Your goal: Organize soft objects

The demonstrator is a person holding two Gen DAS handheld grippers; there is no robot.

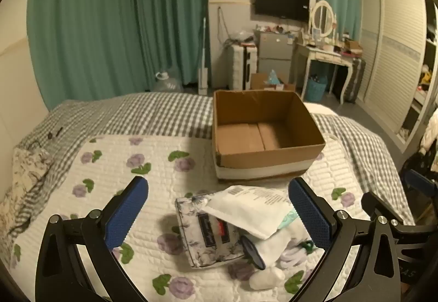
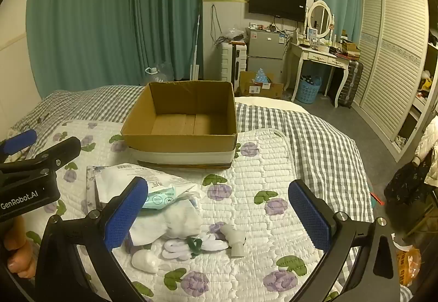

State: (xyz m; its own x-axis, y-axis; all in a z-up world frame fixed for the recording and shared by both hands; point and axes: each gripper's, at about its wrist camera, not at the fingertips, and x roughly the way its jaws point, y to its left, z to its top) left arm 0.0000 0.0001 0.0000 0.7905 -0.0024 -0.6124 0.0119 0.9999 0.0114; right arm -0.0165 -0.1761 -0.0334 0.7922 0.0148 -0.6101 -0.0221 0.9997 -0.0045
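An open, empty cardboard box (image 1: 273, 157) stands on the floral quilt (image 1: 153, 165); it also shows in the right wrist view (image 2: 180, 144). A pile of soft items lies in front of it: a floral pouch (image 1: 202, 239), a white packet (image 1: 251, 209), a white cloth (image 2: 180, 219), a knitted white and green piece (image 2: 194, 246) and a small white bundle (image 2: 145, 261). My left gripper (image 1: 219, 215) is open, its fingers either side of the pile. My right gripper (image 2: 217, 215) is open above the pile's right part. The left gripper's body (image 2: 32, 173) shows at the left.
The quilt lies on a grey checked bedspread (image 2: 301, 132). Beyond the bed stand a small fridge (image 2: 264, 52), a white dressing table (image 2: 320, 55), a blue basket (image 2: 308, 89) and a louvred wardrobe (image 2: 391, 55). Teal curtains (image 1: 115, 22) hang behind.
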